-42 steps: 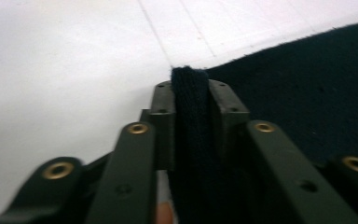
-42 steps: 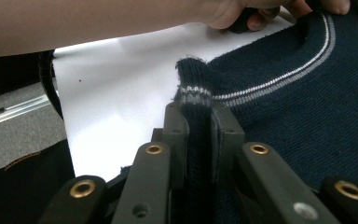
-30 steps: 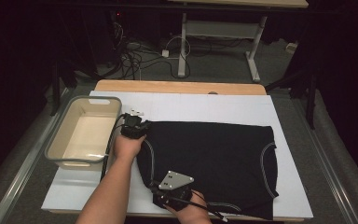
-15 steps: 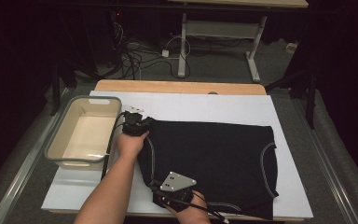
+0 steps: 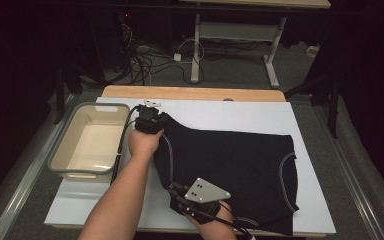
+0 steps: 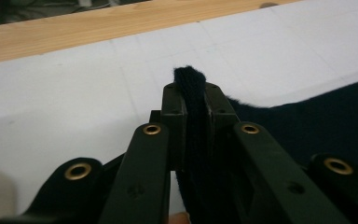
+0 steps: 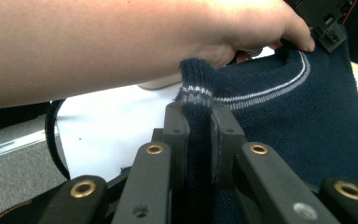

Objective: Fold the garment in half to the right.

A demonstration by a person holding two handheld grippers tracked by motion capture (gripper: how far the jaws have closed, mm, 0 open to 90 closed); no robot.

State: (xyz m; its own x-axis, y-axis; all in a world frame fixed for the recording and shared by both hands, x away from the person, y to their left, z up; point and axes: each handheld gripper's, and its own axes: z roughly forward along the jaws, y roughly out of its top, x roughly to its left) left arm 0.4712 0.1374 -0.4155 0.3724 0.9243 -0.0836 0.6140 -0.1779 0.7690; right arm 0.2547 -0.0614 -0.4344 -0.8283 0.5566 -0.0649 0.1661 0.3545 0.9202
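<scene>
sweater [image 5: 230, 170]: dark knit, flat on the white board [image 5: 240, 117], long axis running left to right across it, striped neck hole at the right end, hem edge at the left end.
left gripper [image 5: 149, 119]: at the far-left corner of the sweater, jaws clamped on a pinched fold of the knit, seen standing up between the pads in the left gripper view [image 6: 193, 107].
right gripper [image 5: 180, 195]: at the near-left corner of the sweater, jaws clamped on a fold with 2 pale stripes [image 7: 196, 107].
key relation: both grips on the same left edge, 1 far and 1 near; rest of the sweater stretches away to the right, so a fold likely carries this edge rightward over the body.
nearer hand: right hand [image 5: 212, 217] close to the near edge of the board, left forearm [image 5: 125, 200] reaching across to the far corner.
tub [image 5: 60, 155]: cream, just left of the sweater's left edge, beside the left gripper.
in the way: nothing on the board right of the sweater's left edge; left cable [image 5: 122, 150] trails along the tub's rim.
wood strip [image 5: 195, 93]: beyond the sweater's far edge.
</scene>
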